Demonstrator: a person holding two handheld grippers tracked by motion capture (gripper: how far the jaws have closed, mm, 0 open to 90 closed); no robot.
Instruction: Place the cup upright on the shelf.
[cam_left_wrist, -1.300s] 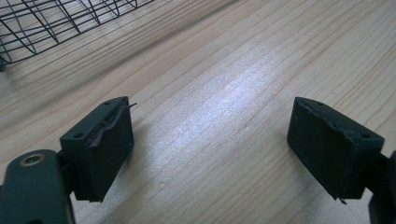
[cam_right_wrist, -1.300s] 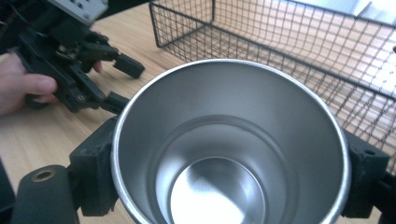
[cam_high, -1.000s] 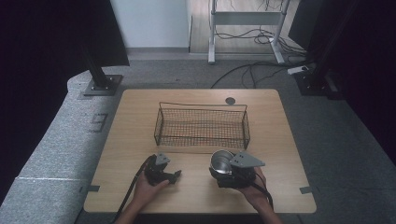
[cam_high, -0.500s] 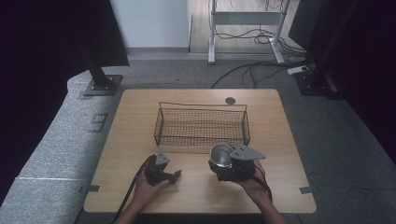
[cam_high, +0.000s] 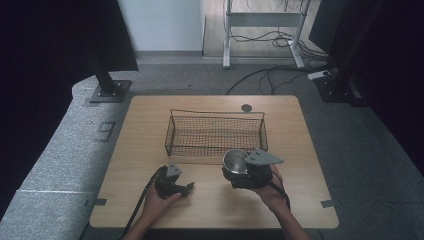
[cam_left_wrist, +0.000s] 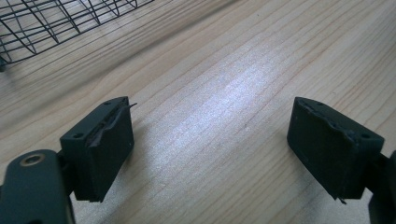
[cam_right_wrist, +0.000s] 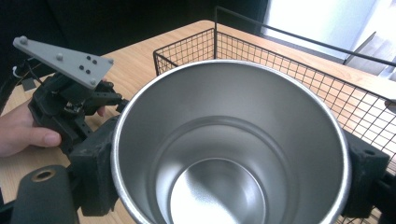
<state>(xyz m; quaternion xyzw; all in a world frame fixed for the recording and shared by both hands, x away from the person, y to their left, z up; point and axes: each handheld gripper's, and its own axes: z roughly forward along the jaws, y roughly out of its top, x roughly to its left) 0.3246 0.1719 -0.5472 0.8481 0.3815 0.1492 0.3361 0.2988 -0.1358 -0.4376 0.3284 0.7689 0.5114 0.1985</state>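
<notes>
A shiny steel cup (cam_high: 234, 161) sits between the jaws of my right gripper (cam_high: 236, 172), which is shut on its sides just in front of the black wire basket (cam_high: 215, 131). In the right gripper view the cup (cam_right_wrist: 224, 140) is empty and its mouth faces the camera, with the basket (cam_right_wrist: 289, 65) behind it. My left gripper (cam_high: 184, 188) rests low over the table at the front left. In the left gripper view the left gripper (cam_left_wrist: 210, 121) is open, with bare wood between its jaws.
The wooden table (cam_high: 145, 130) has a small round grommet (cam_high: 246, 107) behind the basket. A corner of the basket (cam_left_wrist: 42, 23) lies at the upper left of the left gripper view. Cables and stand legs (cam_high: 265, 50) lie on the floor beyond the table.
My right gripper has carried the cup away from the person, closer to the basket's front wall. The left gripper has stayed where it was.
</notes>
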